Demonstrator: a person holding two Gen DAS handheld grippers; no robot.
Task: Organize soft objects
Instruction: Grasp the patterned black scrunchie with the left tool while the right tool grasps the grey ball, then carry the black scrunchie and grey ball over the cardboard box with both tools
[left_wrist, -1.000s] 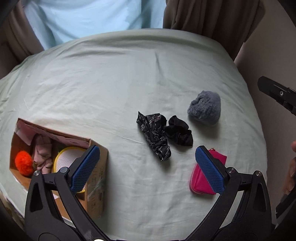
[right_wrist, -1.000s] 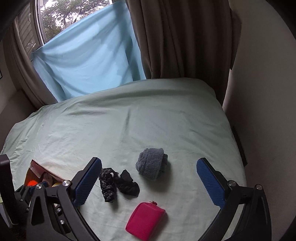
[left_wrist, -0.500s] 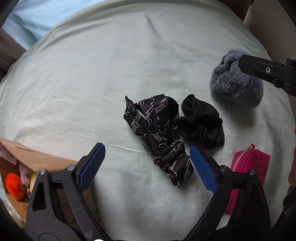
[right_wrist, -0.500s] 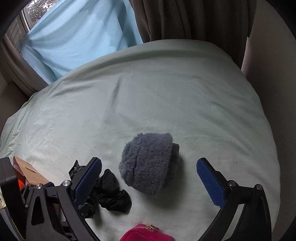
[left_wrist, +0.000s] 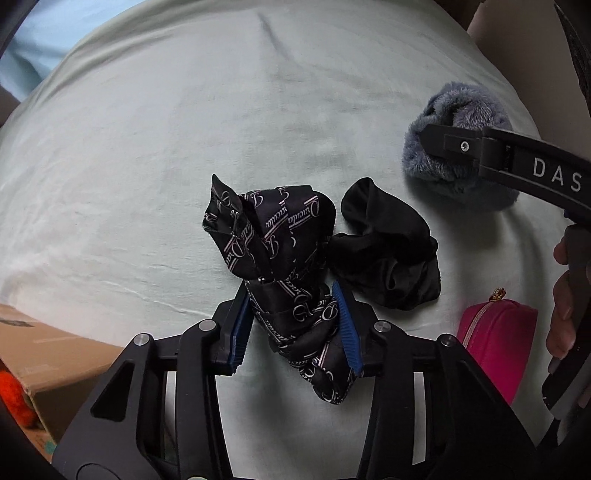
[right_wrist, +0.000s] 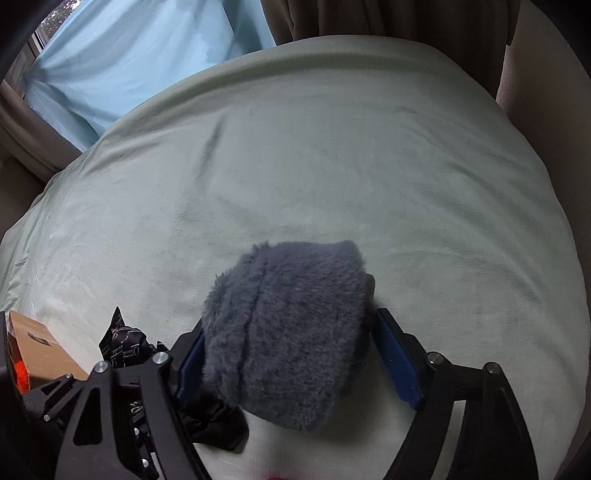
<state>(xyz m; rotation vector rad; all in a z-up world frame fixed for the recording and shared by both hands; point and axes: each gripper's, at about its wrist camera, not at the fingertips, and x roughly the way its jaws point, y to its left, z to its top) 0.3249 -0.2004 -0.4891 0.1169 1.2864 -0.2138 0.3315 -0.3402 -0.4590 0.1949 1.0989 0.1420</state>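
At the left edge of the pale green bed sheet (left_wrist: 147, 155) stands an open cardboard box (left_wrist: 48, 354), with something orange (left_wrist: 13, 400) showing inside it. Toward the near edge of the sheet, the left gripper (left_wrist: 293, 325) points steeply down over a black printed scarf (left_wrist: 280, 251); its 2 blue pads (left_wrist: 345, 328) are closing, and both already press the scarf's lower, bunched part between them. The scarf's upper part stands crumpled above the pads. Just to its right, touching it, lies a plain black cloth (left_wrist: 388, 254). Beyond that, near the right edge of the sheet, sits a grey fuzzy hat (right_wrist: 288, 325); the right gripper (right_wrist: 291, 354) straddles it, jaws closing. The left pad touches the fur, while the right pad (right_wrist: 397, 365) stands at the hat's edge and contact there cannot be told. A hand (left_wrist: 565, 295) holds this gripper's handle. A pink zip pouch (left_wrist: 495, 339) lies near the near-right corner, apart from the black cloth.
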